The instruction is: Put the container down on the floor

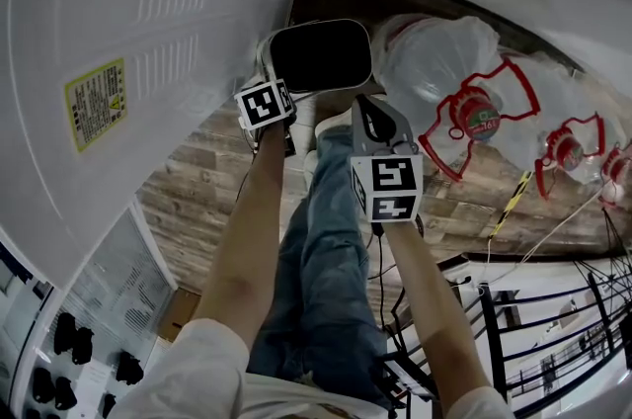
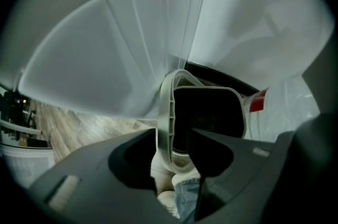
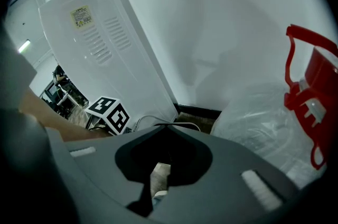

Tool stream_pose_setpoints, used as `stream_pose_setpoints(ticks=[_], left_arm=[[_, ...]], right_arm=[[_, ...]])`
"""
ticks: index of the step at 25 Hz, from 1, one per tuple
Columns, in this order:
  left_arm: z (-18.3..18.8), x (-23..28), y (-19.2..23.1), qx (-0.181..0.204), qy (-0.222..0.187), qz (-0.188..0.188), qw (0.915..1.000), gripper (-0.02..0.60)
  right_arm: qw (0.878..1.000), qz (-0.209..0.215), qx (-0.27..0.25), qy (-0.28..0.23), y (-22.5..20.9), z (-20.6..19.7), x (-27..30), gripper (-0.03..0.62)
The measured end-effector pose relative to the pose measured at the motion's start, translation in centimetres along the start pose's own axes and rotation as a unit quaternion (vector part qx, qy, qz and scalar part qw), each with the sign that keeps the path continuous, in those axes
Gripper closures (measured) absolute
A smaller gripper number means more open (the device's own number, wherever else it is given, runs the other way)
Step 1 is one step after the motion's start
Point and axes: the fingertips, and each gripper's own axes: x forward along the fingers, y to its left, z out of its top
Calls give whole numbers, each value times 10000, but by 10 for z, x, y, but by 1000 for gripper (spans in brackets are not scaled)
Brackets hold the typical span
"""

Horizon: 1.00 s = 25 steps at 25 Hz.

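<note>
The container [image 1: 318, 54] is a white-rimmed bin with a dark inside, its opening turned up toward my head. It hangs over the wood floor [image 1: 193, 180], just beyond the person's white shoes. My left gripper [image 1: 272, 61] is shut on its left rim. In the left gripper view the rim [image 2: 165, 128] runs between the two jaws and the container [image 2: 208, 117] fills the middle. My right gripper [image 1: 367, 106] sits by the container's near right corner. Its jaws meet at the tips with nothing between them, as the right gripper [image 3: 165, 126] shows in its own view.
A white water dispenser [image 1: 118, 61] stands close on the left. Clear water jugs with red handles [image 1: 464, 91] lie on the right against the wall. The person's jeans [image 1: 331, 249] are below the grippers. A black metal rack [image 1: 533, 328] is at the lower right.
</note>
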Motion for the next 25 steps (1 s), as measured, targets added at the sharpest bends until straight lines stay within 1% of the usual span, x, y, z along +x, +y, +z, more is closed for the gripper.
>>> stream_pose_setpoints(ticks=[2,6,11,13,15,16,18,20,23,25], left_arm=[[1,-1,0,6,-20,-18,10000,407],[4,-6,2,-146,-50,-103,9998,407],[2,-28,3,-69,-85,-117,9999,400],[4,-42,-4,165,-134,-213,9995,400],[3,-59,-13,560,-183,-295,9978,400],[2,-68,-16,694,-209,-328,9968,400],[3,-85,-24,756,-315,-446,9956,402],[9,-103,-35,752,-501,-652,9938,402],[24,-134,-51,900,-775,-903,9888,403],[34,-158,-60,969,-965,-1030,9852,416]], right_arm=[[10000,-6,15,-24,1,0,-1,571],[9999,6,36,-109,5,4,-3,569],[9999,-30,-45,-145,11,14,-14,570],[9998,-57,-61,-206,15,24,-21,570],[9996,-69,-106,-260,21,33,-31,569],[9995,-75,-118,-282,24,38,-36,570],[9993,-102,-127,-322,27,48,-46,570],[9991,-134,-151,-368,28,59,-56,571],[9984,-209,-265,-464,29,79,-70,570],[9975,-257,-358,-558,28,93,-81,571]])
